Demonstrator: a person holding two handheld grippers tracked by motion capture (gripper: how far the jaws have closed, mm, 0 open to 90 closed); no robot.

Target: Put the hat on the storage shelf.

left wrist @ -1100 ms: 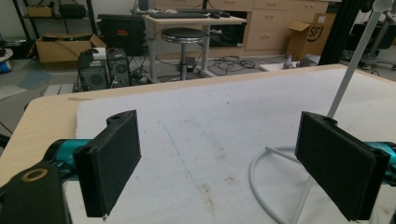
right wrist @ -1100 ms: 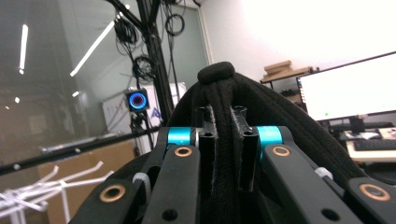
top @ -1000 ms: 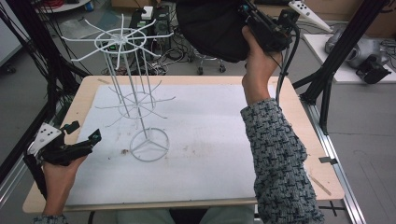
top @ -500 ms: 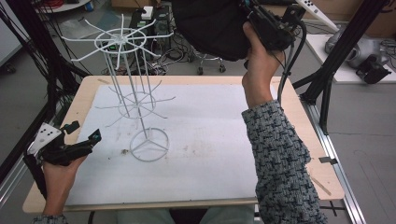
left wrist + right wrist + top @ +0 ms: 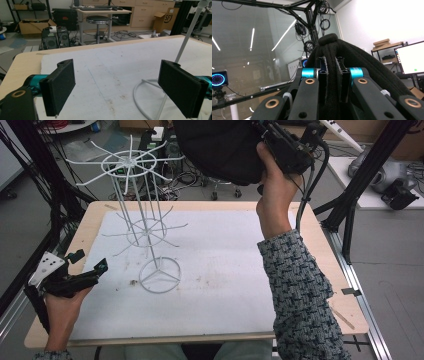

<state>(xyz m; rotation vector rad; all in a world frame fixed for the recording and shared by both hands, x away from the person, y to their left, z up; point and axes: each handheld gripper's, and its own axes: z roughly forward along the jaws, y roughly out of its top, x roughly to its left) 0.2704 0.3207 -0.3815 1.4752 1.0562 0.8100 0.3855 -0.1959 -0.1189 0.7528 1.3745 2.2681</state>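
Jaws of the right gripper (image 5: 331, 82) are clamped tight on a fold of the black cap (image 5: 220, 150), which hangs raised above the far edge of the table (image 5: 320, 250), at the top centre of the high view; jaws of the left gripper (image 5: 125, 87) stand wide apart with nothing between them, low over the mat at the lower left of the high view. Progress, as judged: the cap is picked up and lifted to about the height of the rack's crown, but not yet hung; bringing it over to a prong, setting it down and letting go appear to remain. Item 1, black cap: soft knitted or fleecy cloth, matt, domed, with a small button-like knob at its top in the right gripper view. Item 2, white wire rack (image 5: 150, 227): thin coated metal rod, an upright stem on a ring base with three spokes, a lower tier of short hooked arms, an upper wheel of radiating prongs at the upper left; all prongs bare. Item 3, white mat (image 5: 225, 285): rectangular, rough-surfaced, with brownish stains, laid on the pale wooden table. Jaw pads: flat black rectangular blocks with a fine grain.
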